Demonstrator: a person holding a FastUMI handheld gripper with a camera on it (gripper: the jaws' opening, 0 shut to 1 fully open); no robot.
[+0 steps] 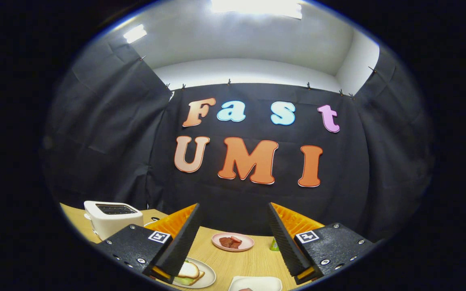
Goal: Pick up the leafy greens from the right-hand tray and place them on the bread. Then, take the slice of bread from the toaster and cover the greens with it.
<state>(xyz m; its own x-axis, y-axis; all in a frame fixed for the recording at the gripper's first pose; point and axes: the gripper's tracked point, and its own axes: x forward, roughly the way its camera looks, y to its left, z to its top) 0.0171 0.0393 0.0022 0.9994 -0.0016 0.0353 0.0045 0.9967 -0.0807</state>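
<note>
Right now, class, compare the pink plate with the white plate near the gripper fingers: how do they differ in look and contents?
The pink plate is pink and small and lies beyond the open gripper, between its fingers; the white plate is pale and sits nearer, partly behind one finger. The pink plate holds reddish-brown meat pieces; the white plate holds bread with greens under it. Both are round and rest on the wooden table.
</note>
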